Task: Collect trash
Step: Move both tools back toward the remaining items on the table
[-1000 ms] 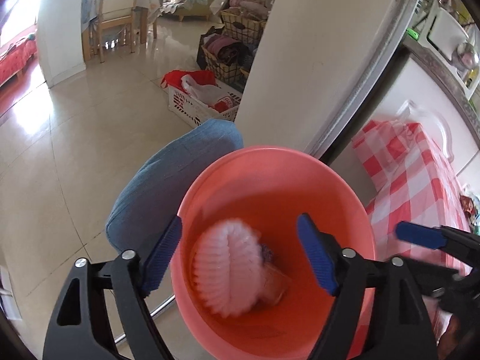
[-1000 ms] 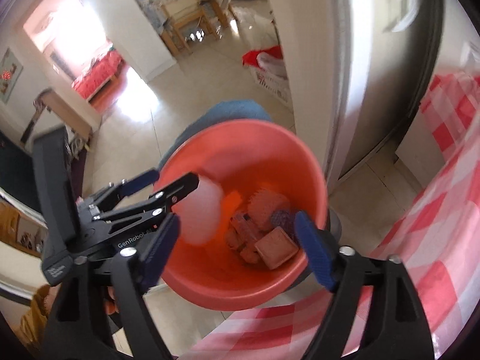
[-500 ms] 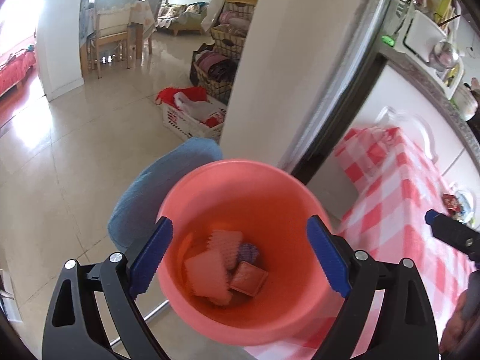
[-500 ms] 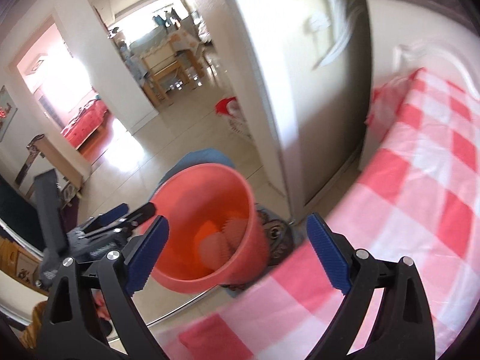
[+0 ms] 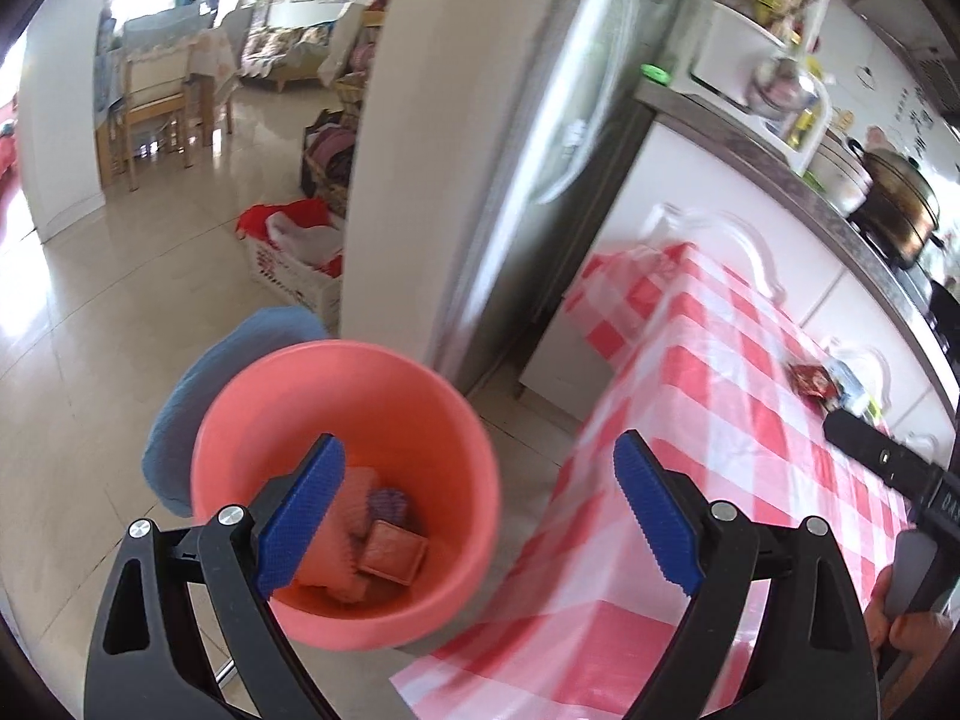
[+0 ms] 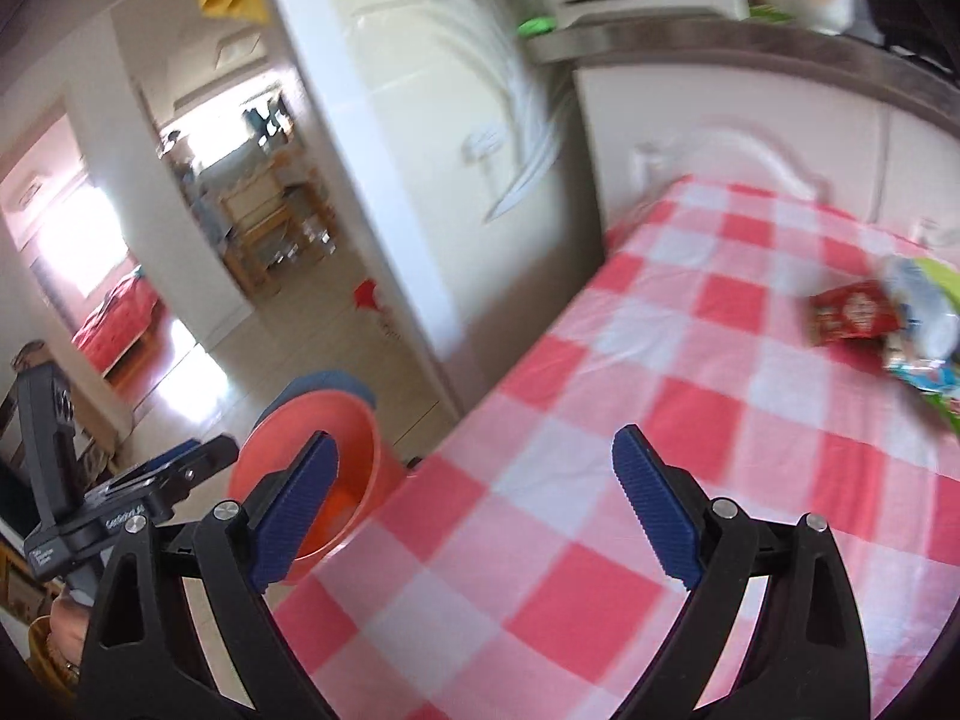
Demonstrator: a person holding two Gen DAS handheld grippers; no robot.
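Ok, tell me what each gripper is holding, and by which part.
Nothing. The left gripper is open over the bucket; the right gripper is open over the tablecloth.

Black gripper [image 5: 477,516]; ribbed blue pads [image 5: 300,516]

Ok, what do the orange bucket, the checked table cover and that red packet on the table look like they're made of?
Orange bucket: probably moulded plastic, with a smooth, even, slightly glossy wall and a thin rim.
Checked table cover: likely plastic or vinyl sheeting rather than woven cloth; it has a faint sheen and lies flat, though blur hides any weave.
Red packet: looks like printed, crinkled foil or plastic film; too blurred to be sure.
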